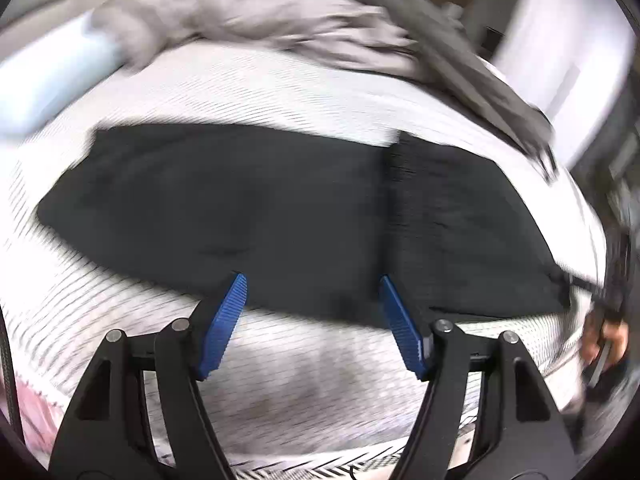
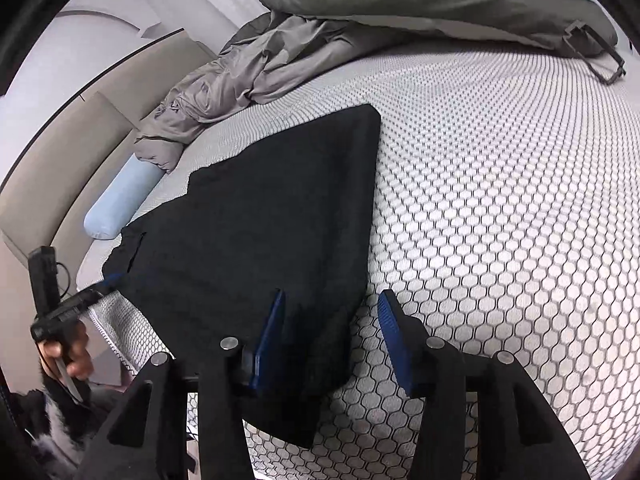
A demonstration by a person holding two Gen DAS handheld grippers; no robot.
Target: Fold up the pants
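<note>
The black pants (image 2: 256,220) are laid flat on the bed (image 2: 500,200), near the grey duvet (image 2: 260,68). Both the left gripper (image 1: 312,288) and right gripper (image 2: 330,312) are held wide open, empty. If only the top layer is pinched, the fold could be skewed.

Left wrist view: mounted behind the left gripper (image 1: 312,292), looking forward and down across the pants (image 1: 280,216) from their long side, close above the mattress (image 1: 280,92); blurred. Right wrist view: mounted behind the right gripper (image 2: 330,312), looking along the pants (image 2: 260,220) from one end, low and near, sharp. Shared by both: pants, honeycomb mattress (image 2: 500,200), grey bedding (image 1: 248,16) (image 2: 280,56) at the far edge, blue bolster (image 1: 52,80) (image 2: 124,200). Left gripper (image 2: 102,284) seen at the right view's left edge.
</note>
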